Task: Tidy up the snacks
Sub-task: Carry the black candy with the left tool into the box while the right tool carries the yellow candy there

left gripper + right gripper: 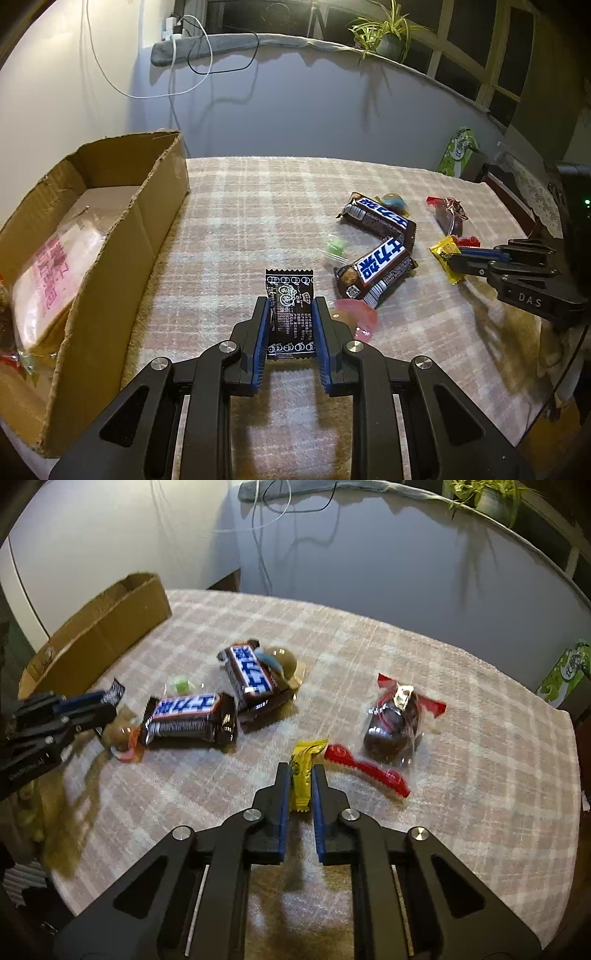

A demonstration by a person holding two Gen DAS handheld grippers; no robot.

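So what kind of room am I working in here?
Probably a home living area, at night: a table with a plaid cloth, a potted plant on the ledge by dark windows, and charger cables hanging down the wall.

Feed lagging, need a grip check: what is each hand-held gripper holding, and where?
Left hand-held gripper: black packet, by its sides. Right hand-held gripper: yellow candy, mid-wrapper.

Right gripper (300,775): black arms, blue pads, closed on a small yellow foil-wrapped candy (303,775).
Left gripper (107,705): at the left edge, pinching a black printed sachet (115,691).
Table (406,657): pink-and-cream plaid cloth.
Middle: two brown chocolate bars with blue lettering (188,716), ends touching.
Right: clear bag with dark cake (393,723); red plastic wrapper (369,770) beside the yellow candy.
Far left: open brown cardboard box (103,627).
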